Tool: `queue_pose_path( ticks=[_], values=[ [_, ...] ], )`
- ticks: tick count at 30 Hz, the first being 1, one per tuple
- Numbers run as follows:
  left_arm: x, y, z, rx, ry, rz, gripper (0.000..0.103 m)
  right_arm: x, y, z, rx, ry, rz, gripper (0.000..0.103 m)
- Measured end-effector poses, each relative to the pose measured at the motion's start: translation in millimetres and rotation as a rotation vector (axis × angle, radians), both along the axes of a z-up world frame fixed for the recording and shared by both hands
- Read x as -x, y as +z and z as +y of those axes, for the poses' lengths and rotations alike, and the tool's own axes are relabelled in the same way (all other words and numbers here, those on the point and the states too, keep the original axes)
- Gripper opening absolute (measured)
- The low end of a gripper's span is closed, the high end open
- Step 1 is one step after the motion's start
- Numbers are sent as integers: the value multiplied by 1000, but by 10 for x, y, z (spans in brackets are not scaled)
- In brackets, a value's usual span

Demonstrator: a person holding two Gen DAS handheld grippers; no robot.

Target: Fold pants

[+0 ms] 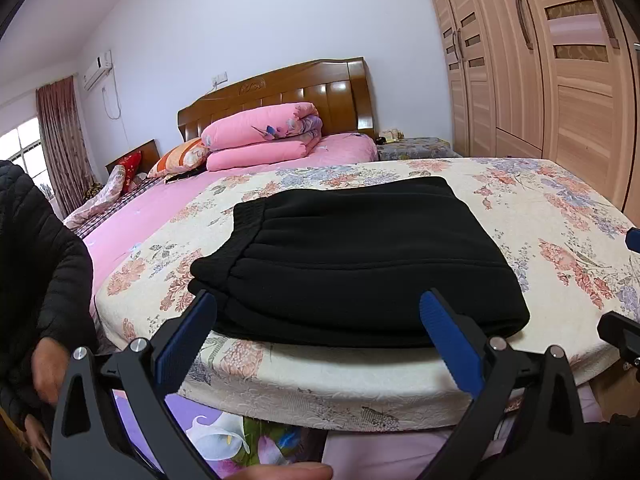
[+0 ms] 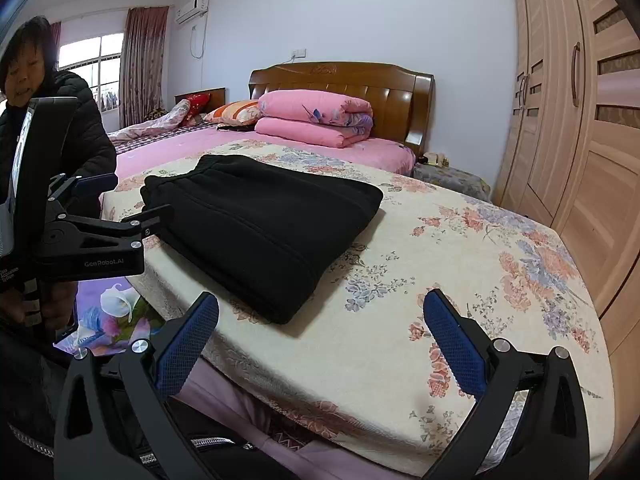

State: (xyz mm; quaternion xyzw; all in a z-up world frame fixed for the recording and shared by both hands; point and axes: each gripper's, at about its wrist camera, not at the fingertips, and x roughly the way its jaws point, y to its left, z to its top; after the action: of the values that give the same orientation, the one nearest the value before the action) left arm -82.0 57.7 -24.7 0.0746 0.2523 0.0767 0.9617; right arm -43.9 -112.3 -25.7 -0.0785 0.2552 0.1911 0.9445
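Black pants [image 1: 352, 256] are seen folded into a compact stack on a floral bedspread [image 1: 552, 216].

Both the left gripper [image 1: 320, 312] and the right gripper [image 2: 320, 316] are held spread wide, gripping nothing; the pants lie just ahead of the left gripper and ahead-left of the right.

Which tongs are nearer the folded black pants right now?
Left. The left tongs sit open at the near edge of the pants; the right tongs hang open off their corner, over the bare floral cover.
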Motion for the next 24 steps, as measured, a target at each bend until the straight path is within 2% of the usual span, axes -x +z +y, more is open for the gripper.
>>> queue_pose_path(
  ticks=[24],
  values=[
    [-6,-4,-10,3,2,1,102,10,-9,9,-2,1,7,99]
  ],
)
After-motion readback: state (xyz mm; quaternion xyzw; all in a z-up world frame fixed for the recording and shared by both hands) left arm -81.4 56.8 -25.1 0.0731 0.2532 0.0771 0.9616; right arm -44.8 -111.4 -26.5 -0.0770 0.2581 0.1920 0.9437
